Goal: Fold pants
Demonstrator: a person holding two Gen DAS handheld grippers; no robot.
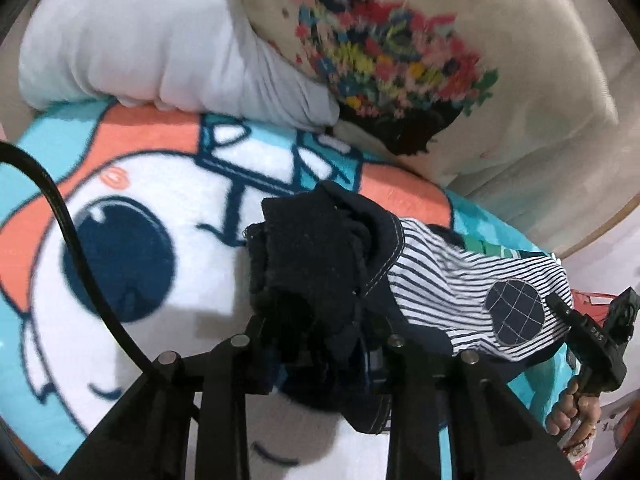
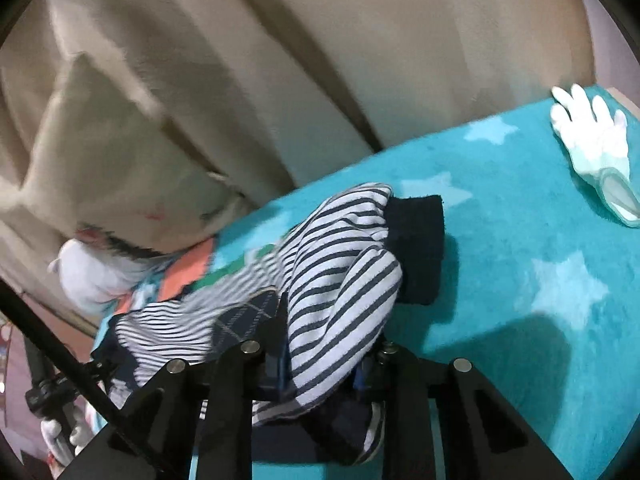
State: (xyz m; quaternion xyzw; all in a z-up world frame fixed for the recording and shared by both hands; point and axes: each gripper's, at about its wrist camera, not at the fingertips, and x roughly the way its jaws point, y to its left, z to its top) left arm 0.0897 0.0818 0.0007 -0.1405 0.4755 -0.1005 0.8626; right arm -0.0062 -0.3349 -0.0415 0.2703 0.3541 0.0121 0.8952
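The pants (image 1: 448, 280) are small, white with navy stripes, a navy waistband and a round navy knee patch (image 1: 514, 312). They hang stretched between my two grippers above a teal cartoon blanket (image 1: 132, 220). My left gripper (image 1: 320, 344) is shut on the bunched navy waistband (image 1: 316, 248). My right gripper (image 2: 320, 356) is shut on the striped leg end (image 2: 340, 292), whose navy cuffs (image 2: 420, 248) droop onto the blanket (image 2: 520, 220). The right gripper also shows at the right edge of the left wrist view (image 1: 592, 340). The fingertips of both grippers are hidden by cloth.
A white pillow (image 1: 152, 40) and a cream cushion with a floral print (image 1: 400, 60) lie at the blanket's far edge. A white glove (image 2: 596, 144) lies on the blanket at the far right. A beige sofa back (image 2: 280, 60) rises behind. Black cables (image 1: 68, 240) cross both views.
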